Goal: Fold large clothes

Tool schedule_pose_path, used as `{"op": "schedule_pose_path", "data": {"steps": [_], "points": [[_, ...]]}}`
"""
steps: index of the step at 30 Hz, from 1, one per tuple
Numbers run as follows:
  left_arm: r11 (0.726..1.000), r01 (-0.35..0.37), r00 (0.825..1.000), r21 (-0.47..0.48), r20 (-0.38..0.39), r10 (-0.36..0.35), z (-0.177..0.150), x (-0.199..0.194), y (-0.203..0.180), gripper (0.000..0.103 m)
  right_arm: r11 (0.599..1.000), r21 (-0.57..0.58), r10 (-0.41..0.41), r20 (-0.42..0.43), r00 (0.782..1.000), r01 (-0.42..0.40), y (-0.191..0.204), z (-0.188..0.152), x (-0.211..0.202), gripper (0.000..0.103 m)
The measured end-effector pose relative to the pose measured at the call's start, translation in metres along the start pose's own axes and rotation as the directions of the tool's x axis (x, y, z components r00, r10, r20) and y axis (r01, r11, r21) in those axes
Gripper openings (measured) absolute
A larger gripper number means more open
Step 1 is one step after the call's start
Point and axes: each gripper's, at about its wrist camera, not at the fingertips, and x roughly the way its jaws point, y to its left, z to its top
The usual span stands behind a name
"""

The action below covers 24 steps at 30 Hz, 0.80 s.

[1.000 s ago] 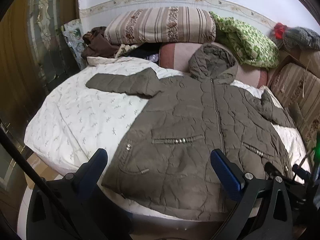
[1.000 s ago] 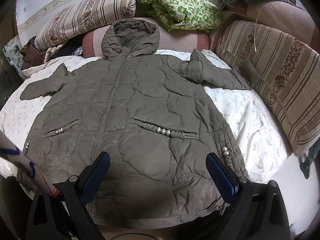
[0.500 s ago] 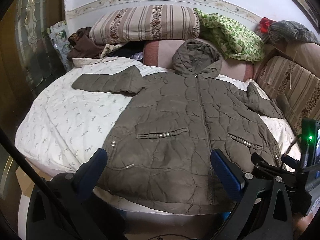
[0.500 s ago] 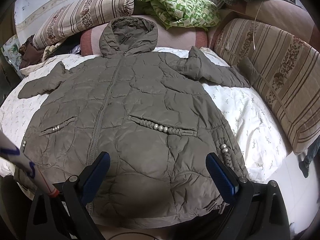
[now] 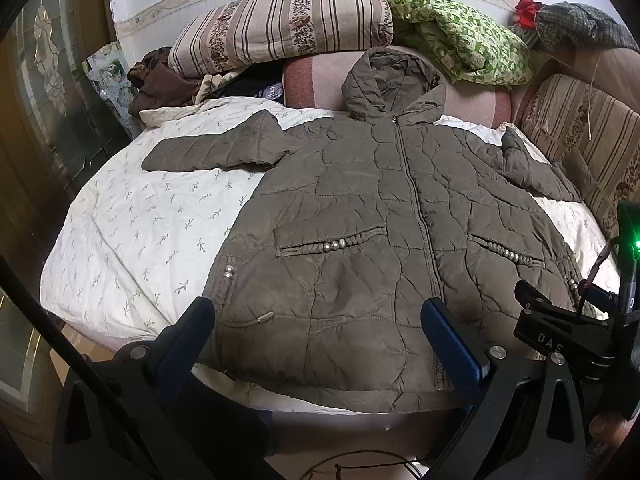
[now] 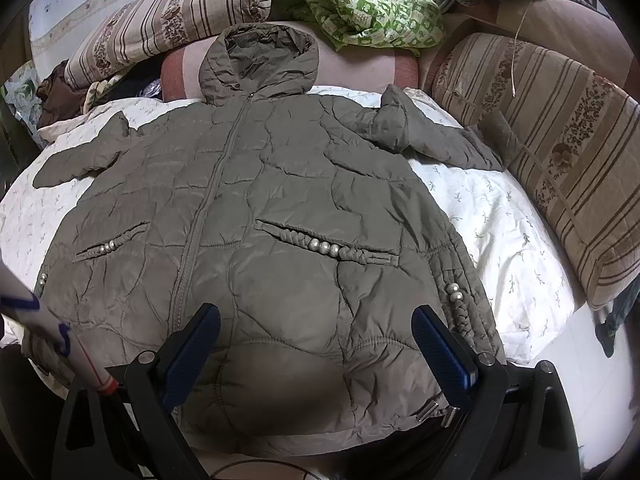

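Observation:
An olive quilted hooded coat (image 5: 384,232) (image 6: 248,224) lies flat and zipped on a white patterned bed sheet (image 5: 136,232) (image 6: 488,216), sleeves spread out, hood toward the pillows. Its left sleeve (image 5: 216,152) stretches over the sheet; its right sleeve (image 6: 432,140) reaches toward the striped cushion. My left gripper (image 5: 316,316) hovers open above the hem, left of the zipper. My right gripper (image 6: 316,320) hovers open over the hem on the coat's right half. Neither holds anything. The right gripper's body shows at the right edge of the left wrist view.
Striped pillows (image 5: 280,24) (image 6: 168,20), a pink bolster (image 5: 320,80), a green patterned blanket (image 5: 464,48) (image 6: 368,8) and dark clothes (image 5: 156,80) pile at the bed head. A striped cushion (image 6: 560,152) borders the right side. A dark door (image 5: 48,112) stands left.
Both grippers have drifted a little; the left wrist view has swung right so the coat sits more centred. The coat has not moved. Both stay open.

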Motion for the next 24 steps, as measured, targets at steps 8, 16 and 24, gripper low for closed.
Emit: {"op": "schedule_pose_path", "data": {"steps": [8,16,24], "points": [[1.000,0.010,1.000,0.013,-0.001,-0.010,-0.002,0.002,-0.002,0.103,1.000,-0.002,-0.001,-0.017,1.000,0.001,0.001,0.000,0.005,0.098],[1.000,-0.002,0.999,0.018,-0.034,0.003,-0.003,0.008,-0.004,0.103,1.000,0.001,-0.001,-0.020,1.000,0.001,0.001,-0.001,0.009,0.099],[1.000,-0.013,0.999,0.020,-0.049,0.014,-0.004,0.013,-0.002,0.103,1.000,0.000,-0.002,-0.027,1.000,0.002,0.002,-0.002,0.011,0.099]]}}
